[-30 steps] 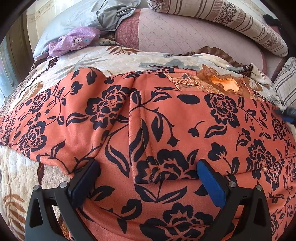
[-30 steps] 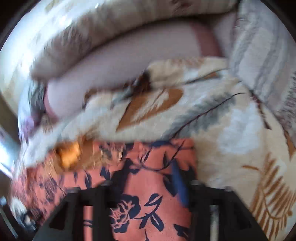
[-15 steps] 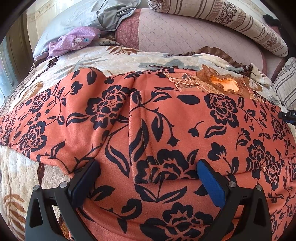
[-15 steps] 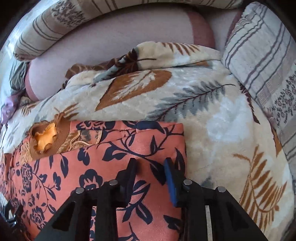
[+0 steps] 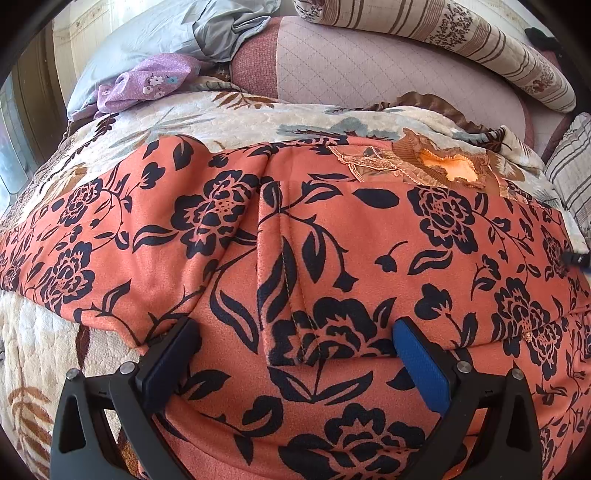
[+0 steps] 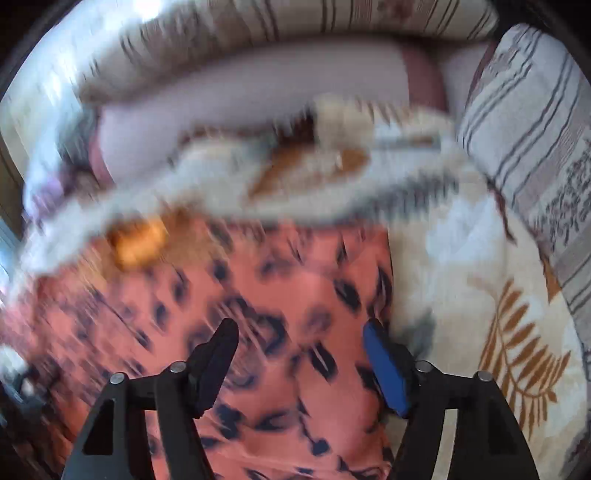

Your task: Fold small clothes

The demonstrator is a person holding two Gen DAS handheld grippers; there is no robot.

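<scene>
An orange garment with a black flower print (image 5: 325, 258) lies spread on the bed, its brown lace collar (image 5: 439, 166) at the far right. One sleeve is folded across the body, its cuff (image 5: 295, 339) near me. My left gripper (image 5: 295, 354) is open and empty, its fingers resting low over the garment on either side of the cuff. In the blurred right wrist view, the garment (image 6: 288, 295) shows with its right edge by the blue pad. My right gripper (image 6: 301, 343) is open over that edge and holds nothing.
A cream leaf-print blanket (image 5: 229, 122) covers the bed under the garment. A pink quilted bolster (image 5: 369, 70) and striped pillows (image 6: 535, 155) lie at the back and right. A purple cloth (image 5: 147, 79) and grey fabric (image 5: 207, 29) sit at the far left.
My right gripper was nearly shut over the garment's right edge half a second ago; it has now opened wide and is moving, so its view is blurred. The left gripper has not moved.
</scene>
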